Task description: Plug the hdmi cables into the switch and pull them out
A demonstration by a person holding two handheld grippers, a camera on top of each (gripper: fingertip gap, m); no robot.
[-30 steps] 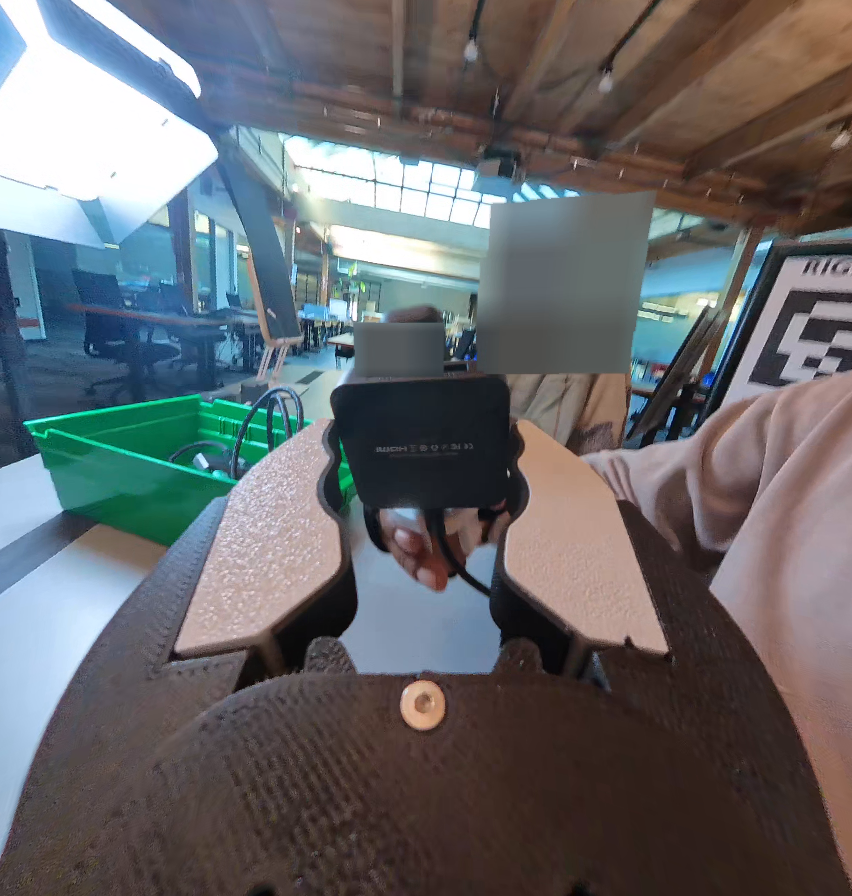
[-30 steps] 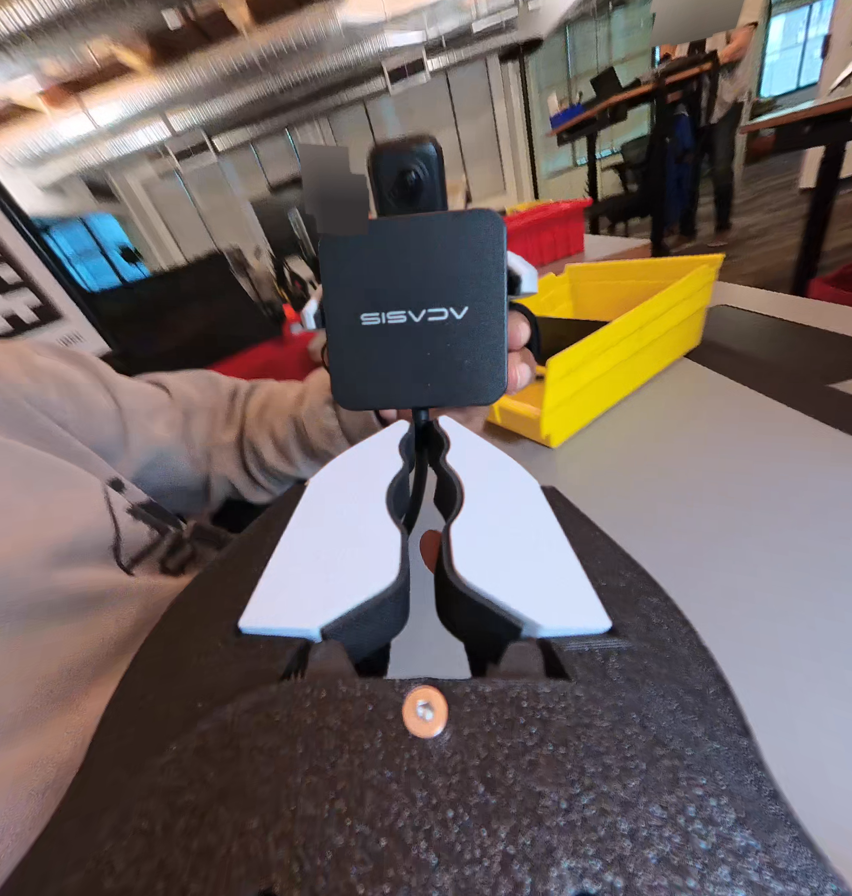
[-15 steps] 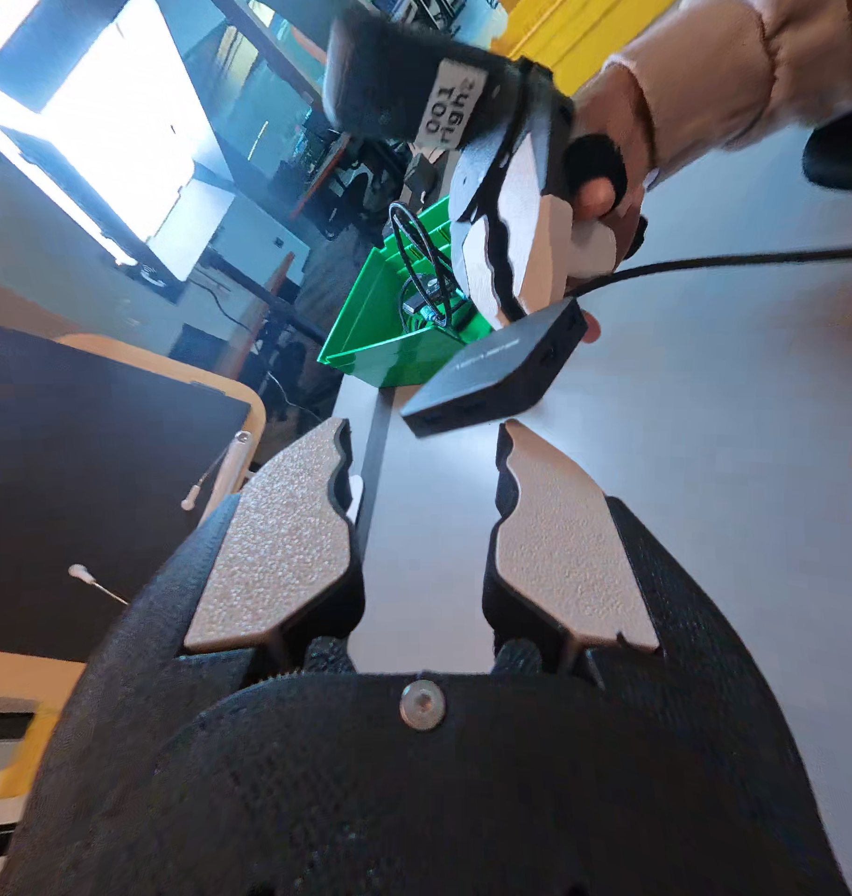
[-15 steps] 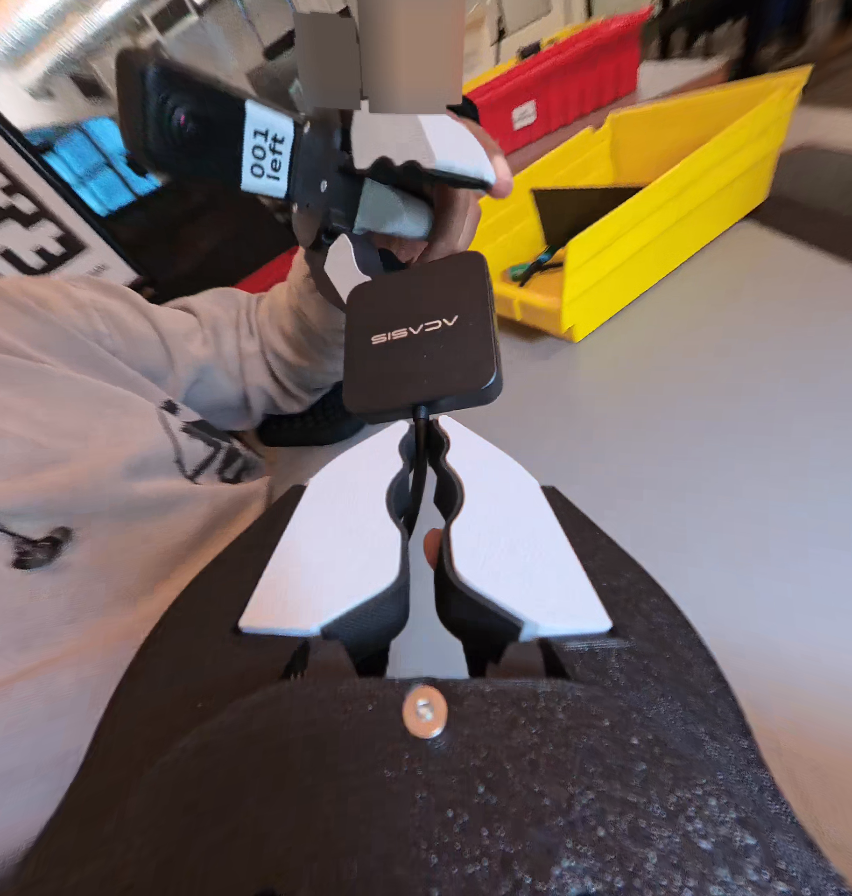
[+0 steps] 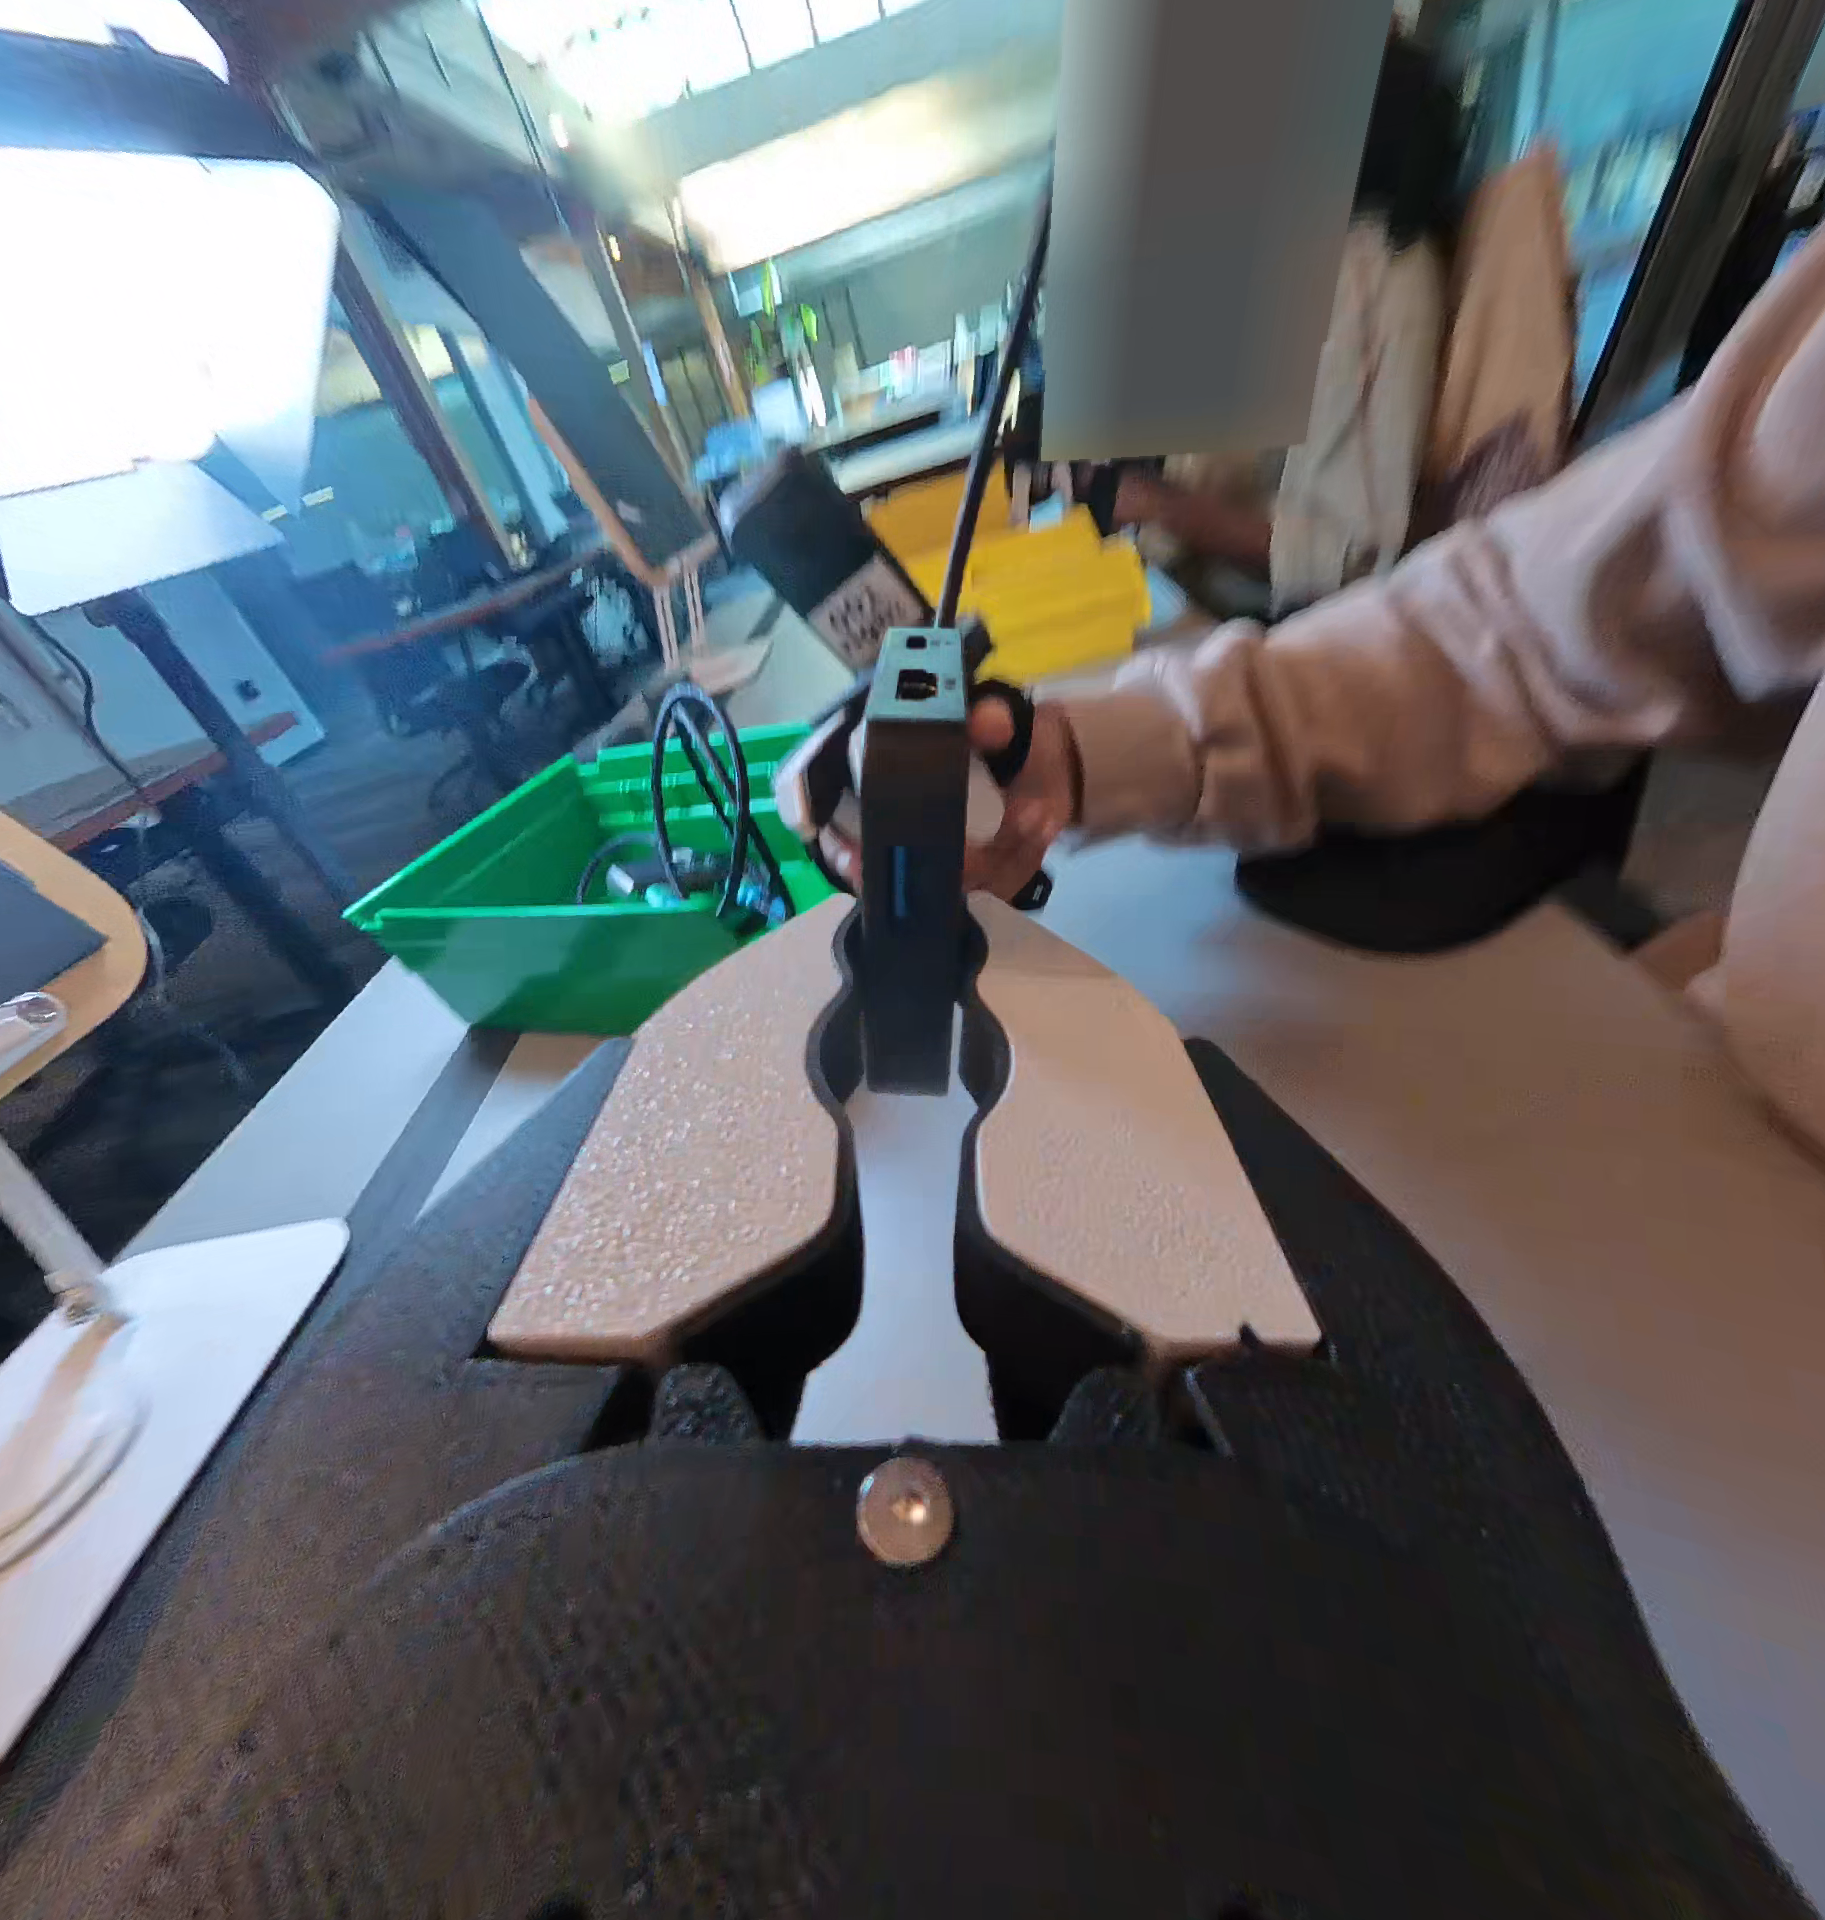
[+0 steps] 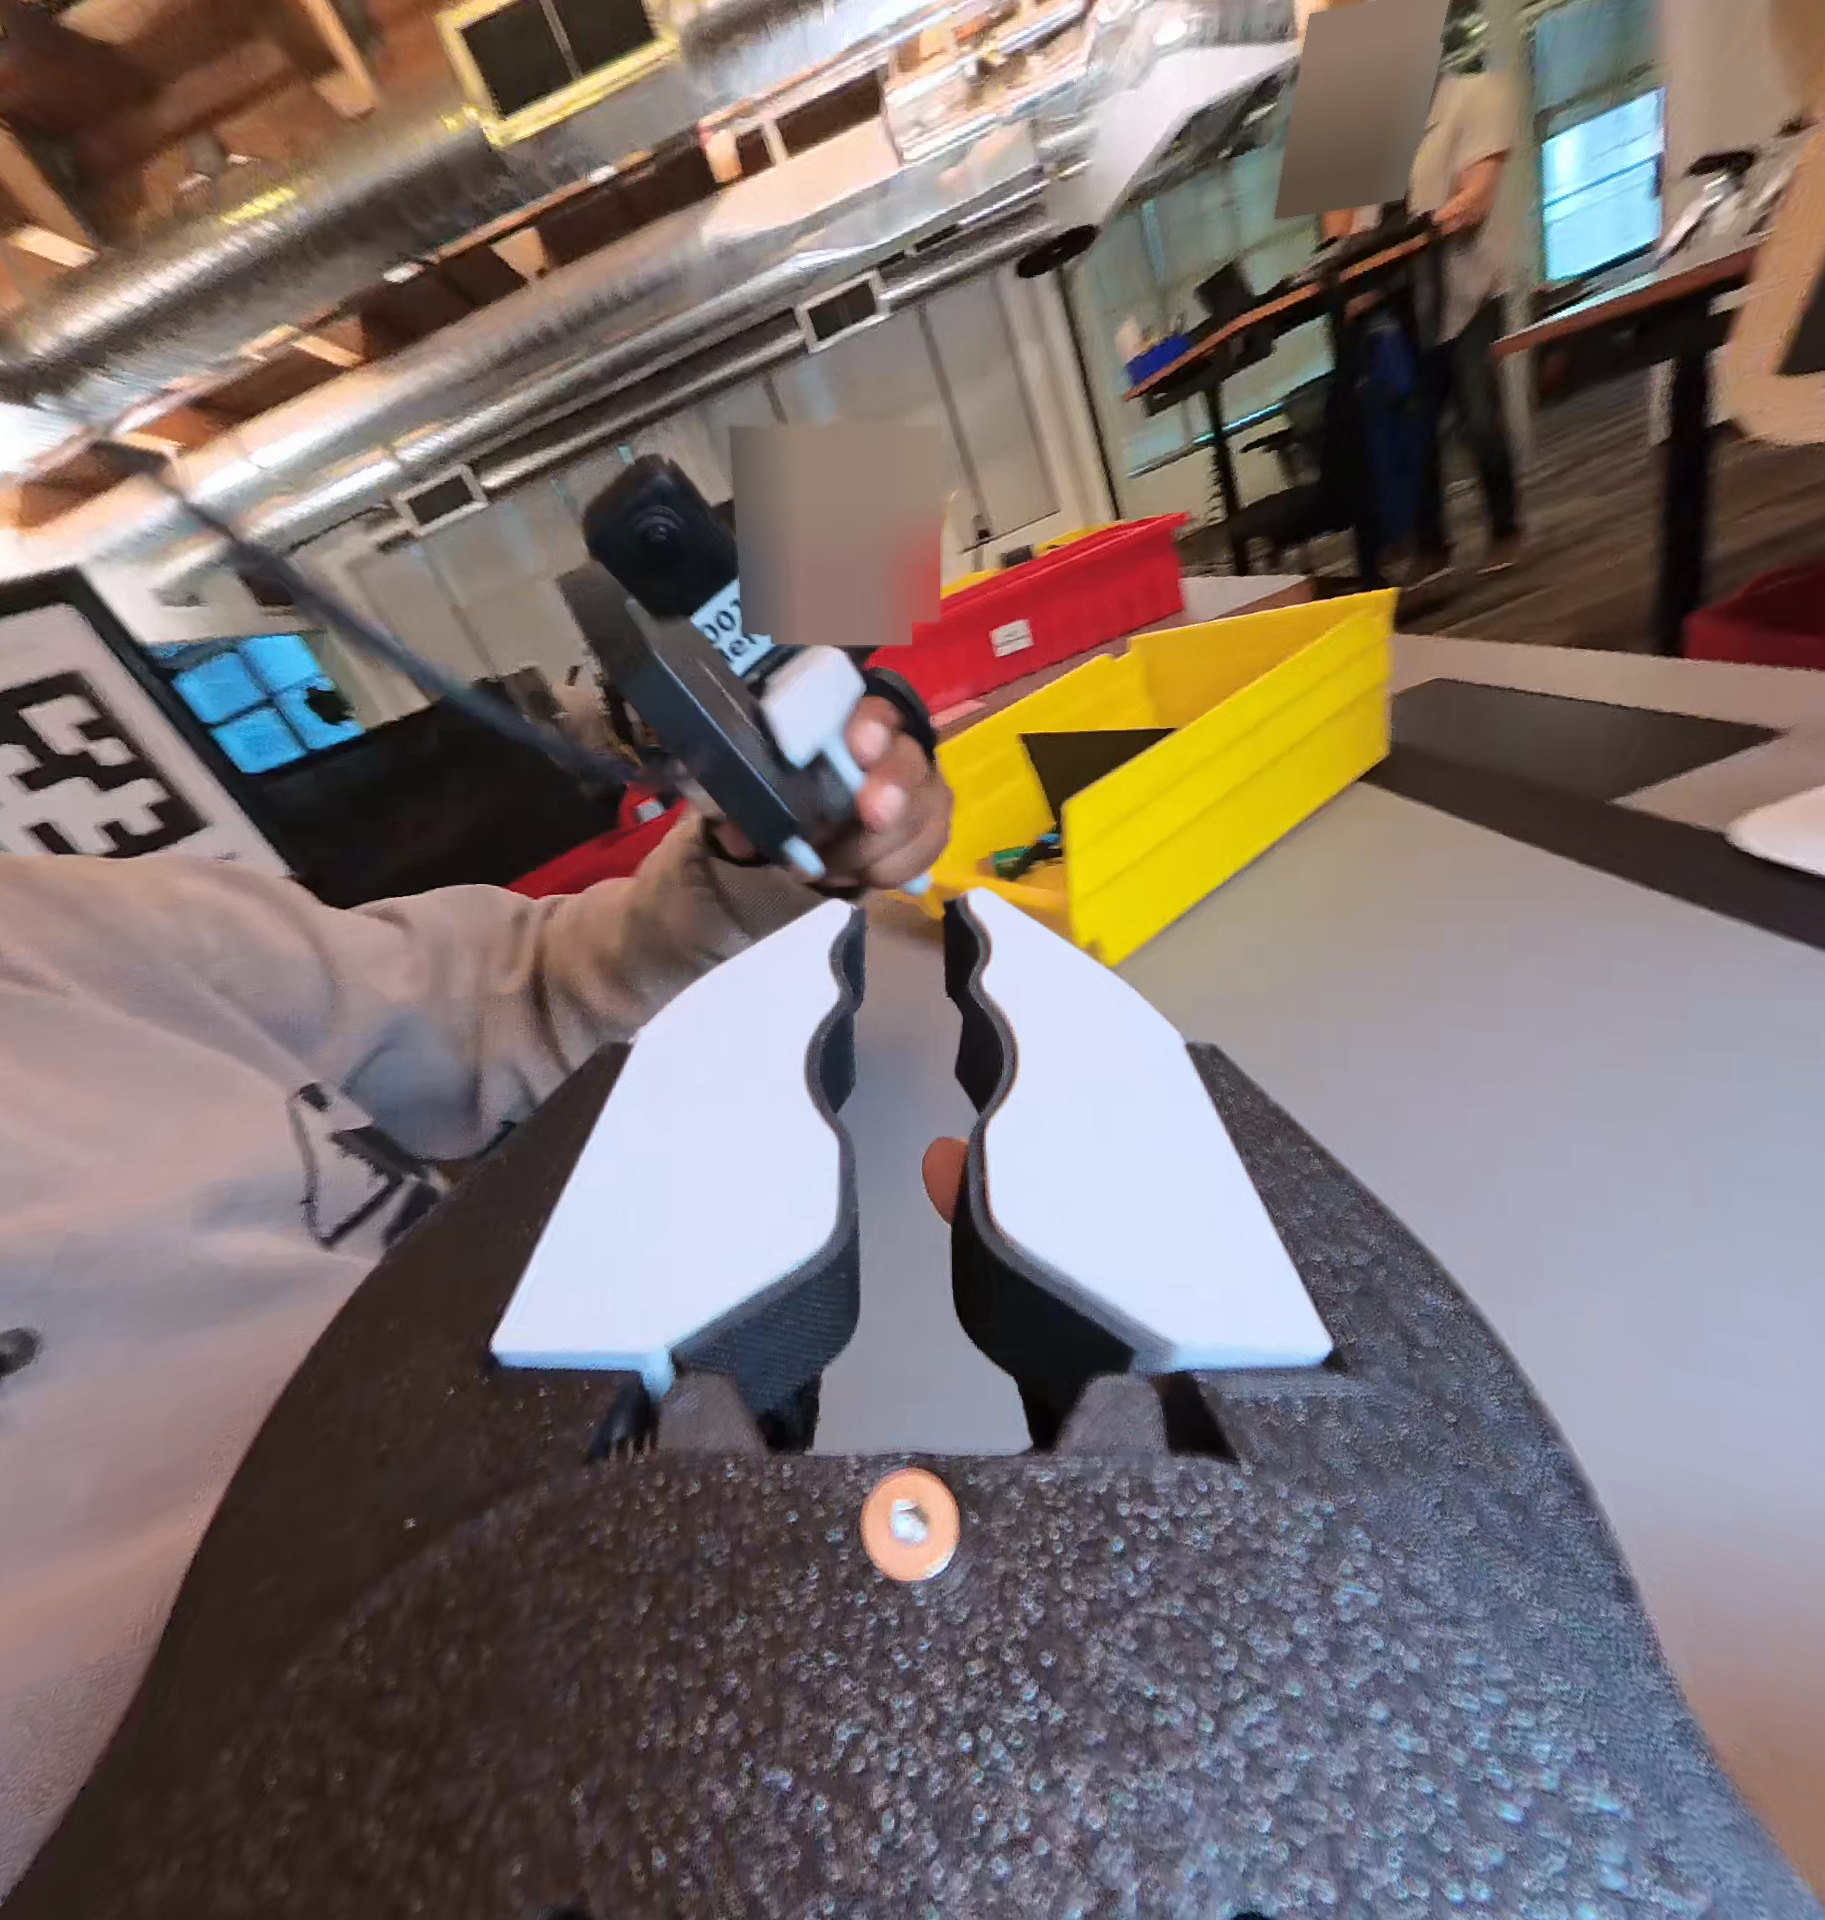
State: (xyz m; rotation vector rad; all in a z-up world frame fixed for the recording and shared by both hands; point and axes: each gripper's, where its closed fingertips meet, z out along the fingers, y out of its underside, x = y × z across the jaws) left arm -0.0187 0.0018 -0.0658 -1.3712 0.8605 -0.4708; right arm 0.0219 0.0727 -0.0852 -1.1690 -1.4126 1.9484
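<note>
Half a second ago the left gripper (image 5: 910, 966) stood spread and empty with the switch (image 5: 913, 831) hanging by its cable from the right gripper (image 6: 903, 925); the hold has since changed over. The left gripper's fingers (image 5: 721, 1132) are now pressed against both flat faces of the switch, which stands on edge between the tips, a port on its upper narrow side. One black hdmi cable (image 5: 991, 416) remains plugged in at the far top corner and runs up out of view. The right gripper has let the cable go: its fingers (image 6: 1095, 1132) stand slightly apart with nothing between them. A green bin (image 5: 534, 925) with coiled cables sits on the grey table (image 5: 1510, 1195) at far left; in the right wrist view a yellow bin (image 6: 1230, 790) lies beyond the tips.
</note>
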